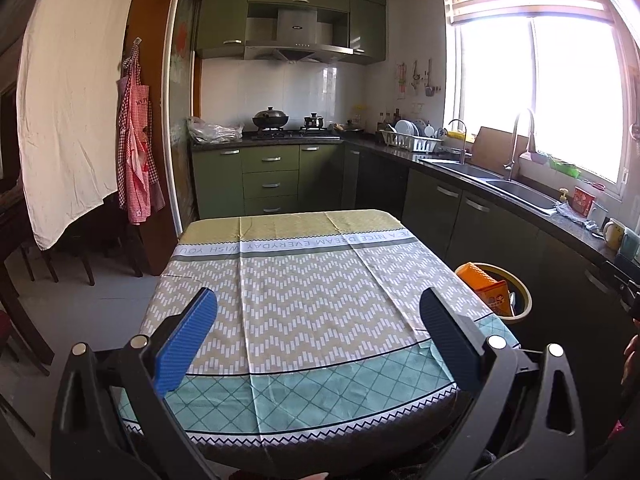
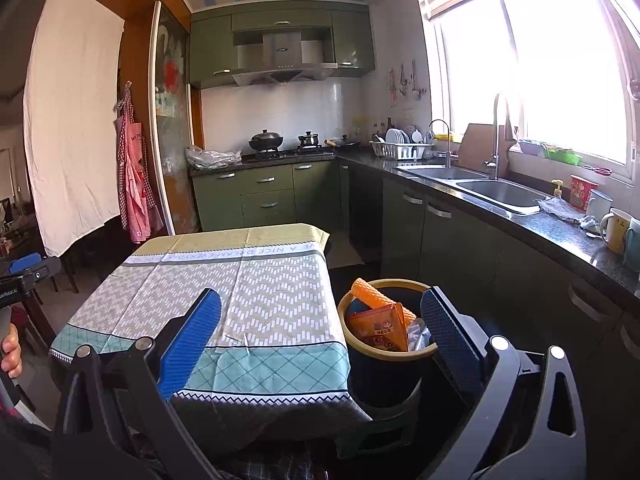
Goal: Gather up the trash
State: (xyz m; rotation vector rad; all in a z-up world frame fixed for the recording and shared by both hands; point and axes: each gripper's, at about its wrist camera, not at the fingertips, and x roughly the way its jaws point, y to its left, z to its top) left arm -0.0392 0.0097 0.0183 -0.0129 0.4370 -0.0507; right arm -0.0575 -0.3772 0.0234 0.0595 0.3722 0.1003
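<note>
Orange wrappers (image 2: 376, 322), two, in one bin (image 2: 384, 376).

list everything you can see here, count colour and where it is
table: 1, under a beige, yellow and teal patterned cloth, centre foreground
trash bin: 1, dark with a yellow rim, on the floor right of the table
orange wrappers: at least 2, inside the bin
crumpled silver wrapper: 1, inside the bin
wok: 1, black, lidded, on the stove
dish rack: 1, white, holding plates, on the counter
double sink: 1, steel, under the window
aprons: red and pink checked, hanging by the door; count unclear
mug: 1, cream, on the right counter
left gripper: 1, blue pads, open over the table
right gripper: 1, blue pads, open, straddling table edge and bin
</note>
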